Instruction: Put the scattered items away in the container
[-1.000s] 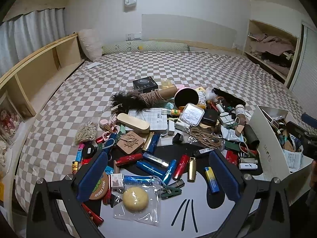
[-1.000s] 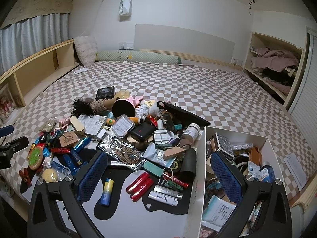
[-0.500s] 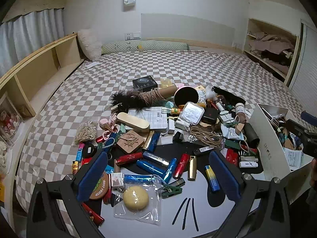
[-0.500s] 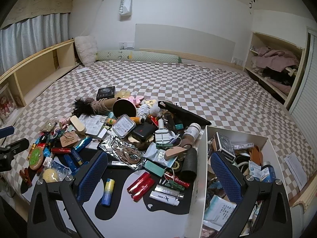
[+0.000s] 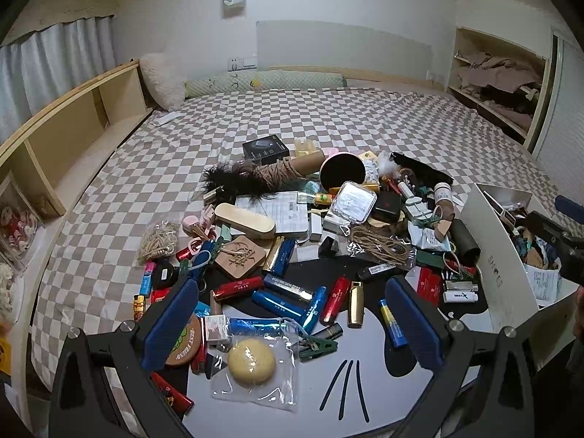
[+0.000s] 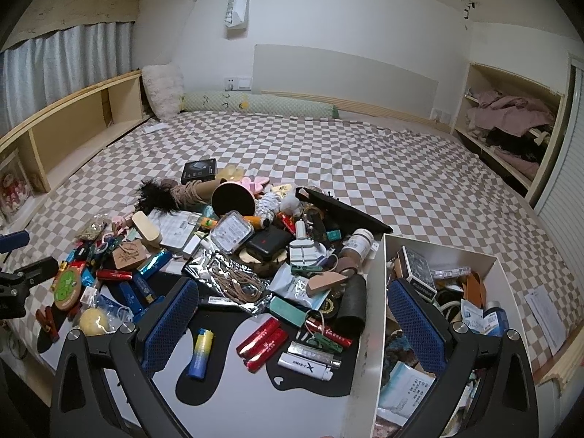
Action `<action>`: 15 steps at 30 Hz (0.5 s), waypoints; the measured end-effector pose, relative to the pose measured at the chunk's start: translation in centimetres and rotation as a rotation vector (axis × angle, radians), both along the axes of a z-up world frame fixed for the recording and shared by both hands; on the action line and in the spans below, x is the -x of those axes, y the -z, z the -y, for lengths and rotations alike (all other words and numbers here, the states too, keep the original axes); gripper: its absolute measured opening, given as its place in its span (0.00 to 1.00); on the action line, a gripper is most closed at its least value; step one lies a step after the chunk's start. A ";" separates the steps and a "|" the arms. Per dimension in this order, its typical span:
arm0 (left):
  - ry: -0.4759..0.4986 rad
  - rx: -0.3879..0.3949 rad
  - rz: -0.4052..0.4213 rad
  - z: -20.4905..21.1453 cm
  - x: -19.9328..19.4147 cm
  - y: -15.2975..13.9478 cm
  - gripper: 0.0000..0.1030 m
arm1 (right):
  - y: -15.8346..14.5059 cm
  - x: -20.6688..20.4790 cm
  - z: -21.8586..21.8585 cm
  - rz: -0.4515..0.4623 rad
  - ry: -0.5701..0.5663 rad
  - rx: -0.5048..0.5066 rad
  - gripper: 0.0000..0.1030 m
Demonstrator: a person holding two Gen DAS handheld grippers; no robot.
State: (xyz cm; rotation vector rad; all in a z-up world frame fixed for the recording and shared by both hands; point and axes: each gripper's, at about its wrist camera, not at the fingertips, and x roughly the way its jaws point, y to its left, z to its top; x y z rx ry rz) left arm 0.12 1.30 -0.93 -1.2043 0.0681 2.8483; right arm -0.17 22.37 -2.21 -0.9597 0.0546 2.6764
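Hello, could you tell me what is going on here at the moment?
A person is clearing a heap of small clutter off a checked bed into a white box, which already holds a good deal. Both the left gripper and the right gripper hover over the pile, jaws open and empty. Lighters such as the yellow and blue one and a bagged yellow sponge lie nearest.

Each hand-held gripper (image 5: 294, 323): black frame, blue textured pads (image 6: 171, 323), silver screws.
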 end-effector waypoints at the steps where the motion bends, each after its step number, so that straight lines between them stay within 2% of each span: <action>1: 0.002 -0.002 0.006 0.0 0.0 0.1 1.00 | 0.0 0.0 0.0 -0.008 -0.004 0.003 1.00; 9: 0.029 -0.003 0.029 -0.4 0.1 0.6 1.00 | -0.1 -0.1 0.5 -0.057 -0.031 0.026 1.00; 15: 0.034 0.007 0.017 -0.6 -0.1 0.5 1.00 | 0.3 1.2 0.9 -0.008 -0.079 0.056 1.00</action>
